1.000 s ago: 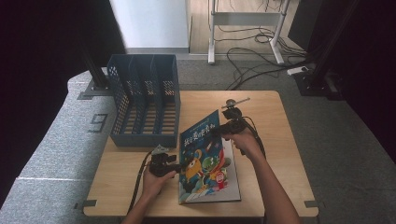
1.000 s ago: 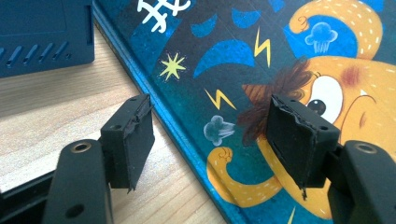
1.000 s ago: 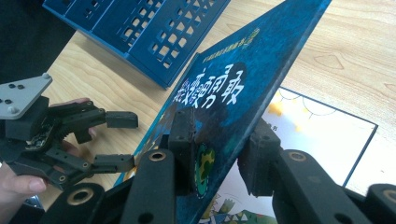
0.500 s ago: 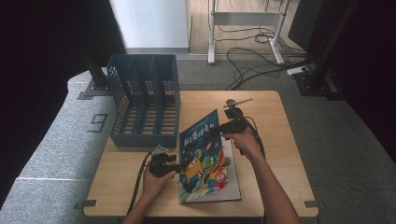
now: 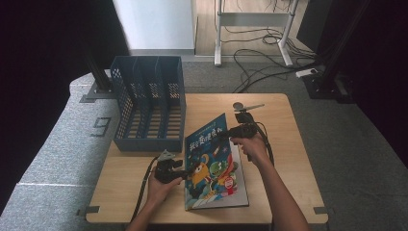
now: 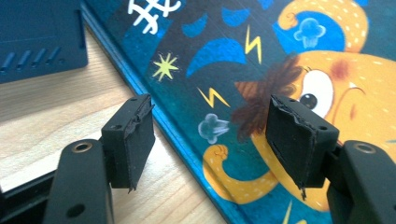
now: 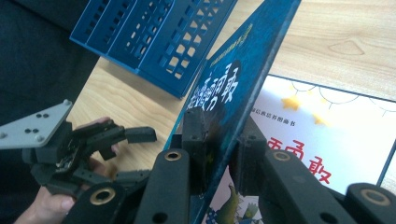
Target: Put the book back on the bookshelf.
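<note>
Book: a children's picture book [image 5: 211,163] with a dark blue cartoon cover lies near the front edge of the desk [image 5: 288,159], about midway between its left and right edges; its near end rests flat on the wood.
Cover: the front cover [image 7: 233,88] is lifted at its far end and stands tilted, and below it in the right gripper view shows a white title page [image 7: 327,140] with red characters.
Right gripper: the right gripper [image 5: 230,131] is at the far right part of the book; its jaws have just been closing and now clamp the raised cover's edge, one pad on each face of it, as the right gripper view shows.
Left gripper: the left gripper [image 5: 179,170] sits at the book's left edge, near the front left part of the desk; its jaws stand wide apart with nothing pressed between them, one pad [image 6: 135,137] over bare wood, the other over the cover's orange cartoon figure [image 6: 336,93].
Hands: the left hand [image 5: 161,185] and right hand [image 5: 252,147] each grasp their gripper from the front edge.
File rack: a blue slotted file rack [image 5: 149,103] stands at the desk's back left corner, just beside the book's far left corner.
</note>
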A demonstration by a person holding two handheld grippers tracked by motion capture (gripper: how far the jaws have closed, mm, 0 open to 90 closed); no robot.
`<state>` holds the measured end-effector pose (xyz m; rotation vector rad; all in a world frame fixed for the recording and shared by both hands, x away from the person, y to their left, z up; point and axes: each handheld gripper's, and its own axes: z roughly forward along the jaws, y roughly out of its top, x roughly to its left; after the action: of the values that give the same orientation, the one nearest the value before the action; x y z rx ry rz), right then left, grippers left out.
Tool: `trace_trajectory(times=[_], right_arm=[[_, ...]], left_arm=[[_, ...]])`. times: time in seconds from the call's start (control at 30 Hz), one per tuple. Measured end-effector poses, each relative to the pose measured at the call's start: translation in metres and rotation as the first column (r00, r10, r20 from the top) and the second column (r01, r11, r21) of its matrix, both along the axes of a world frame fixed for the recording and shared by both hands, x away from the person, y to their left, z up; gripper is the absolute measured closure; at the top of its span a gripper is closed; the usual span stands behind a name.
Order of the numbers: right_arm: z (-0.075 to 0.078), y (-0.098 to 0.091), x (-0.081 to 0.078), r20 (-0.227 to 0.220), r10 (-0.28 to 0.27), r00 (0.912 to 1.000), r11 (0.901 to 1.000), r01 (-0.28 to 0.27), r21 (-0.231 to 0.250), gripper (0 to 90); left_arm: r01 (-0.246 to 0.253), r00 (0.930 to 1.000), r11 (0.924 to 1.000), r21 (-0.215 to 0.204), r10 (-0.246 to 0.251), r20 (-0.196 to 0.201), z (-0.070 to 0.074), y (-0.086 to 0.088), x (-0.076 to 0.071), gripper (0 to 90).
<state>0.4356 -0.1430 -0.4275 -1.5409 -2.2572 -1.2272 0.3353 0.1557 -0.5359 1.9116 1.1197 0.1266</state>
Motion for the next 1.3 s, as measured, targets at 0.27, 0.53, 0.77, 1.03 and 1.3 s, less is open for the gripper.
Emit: trace_trajectory(times=[0.27,0.53,0.77,1.03,1.3], right_arm=[[0.000,-0.002,0.001,0.005,-0.021,0.9998,0.9997,0.021,0.013,78.3],[0.001,-0.009,0.003,0.007,-0.057,0.9983,0.9981,0.057,0.025,79.3],[0.008,-0.016,0.002,0.036,-0.078,0.9963,0.9965,0.077,0.034,80.1],[0.016,-0.021,-0.001,0.095,-0.106,0.9898,0.9938,0.103,0.042,81.2],[0.025,-0.018,-0.004,0.147,-0.098,0.9842,0.9946,0.092,0.047,81.9]], left_arm=[[0.010,0.9999,0.9999,0.011,-0.010,-0.007,-0.001,-0.002,0.000,31.9],[0.018,0.9996,0.9995,0.027,-0.018,-0.022,-0.006,-0.004,0.001,31.5],[0.029,0.9993,0.9992,0.029,-0.028,-0.027,-0.007,-0.007,0.001,31.5],[0.038,0.9988,0.9990,0.025,-0.037,-0.030,-0.008,-0.009,0.000,31.4],[0.038,0.9989,0.9990,0.022,-0.038,-0.029,-0.008,-0.008,0.001,31.5]])
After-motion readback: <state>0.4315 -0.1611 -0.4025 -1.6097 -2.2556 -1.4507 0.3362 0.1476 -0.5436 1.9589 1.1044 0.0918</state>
